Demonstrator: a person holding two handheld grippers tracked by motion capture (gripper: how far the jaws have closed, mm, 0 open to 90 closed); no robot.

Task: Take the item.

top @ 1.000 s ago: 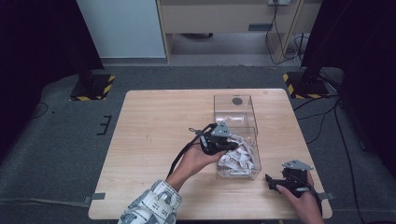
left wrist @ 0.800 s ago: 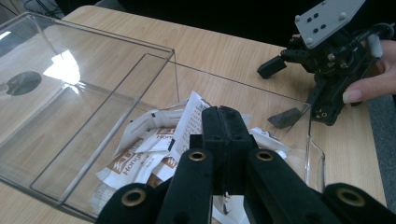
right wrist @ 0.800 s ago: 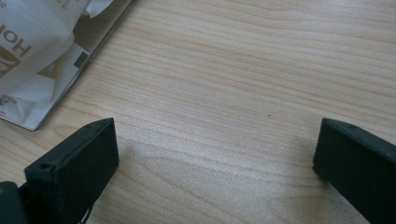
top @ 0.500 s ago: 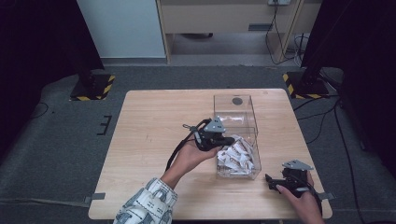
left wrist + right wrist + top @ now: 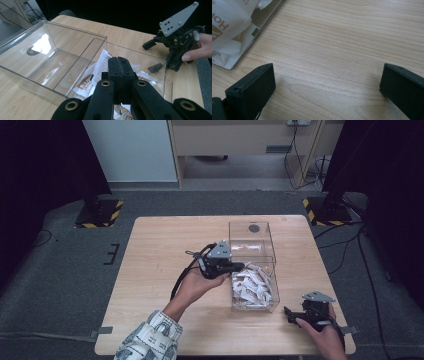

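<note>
1. The left gripper (image 5: 239, 266) hangs over the near compartment of the clear box (image 5: 252, 251), at about 9 o'clock from the heap of sachets (image 5: 252, 287).
2. In the left gripper view its jaws are pressed flat together with no gap; one white sachet (image 5: 103, 63) stands up just behind the tips, touching or very close to them, and I cannot tell whether a corner of it is pinched.
3. The box's far compartment, at 12 o'clock from the sachets, has a dark round mark (image 5: 254, 228) on its floor.
4. The right gripper (image 5: 289, 312) rests on the table (image 5: 160, 250) at about 4 o'clock from the box, held by the person's hand (image 5: 322, 332).
5. In the right gripper view its jaws stand wide apart with bare wood between them, gripping nothing; the box's corner lies at 10 o'clock.
</note>
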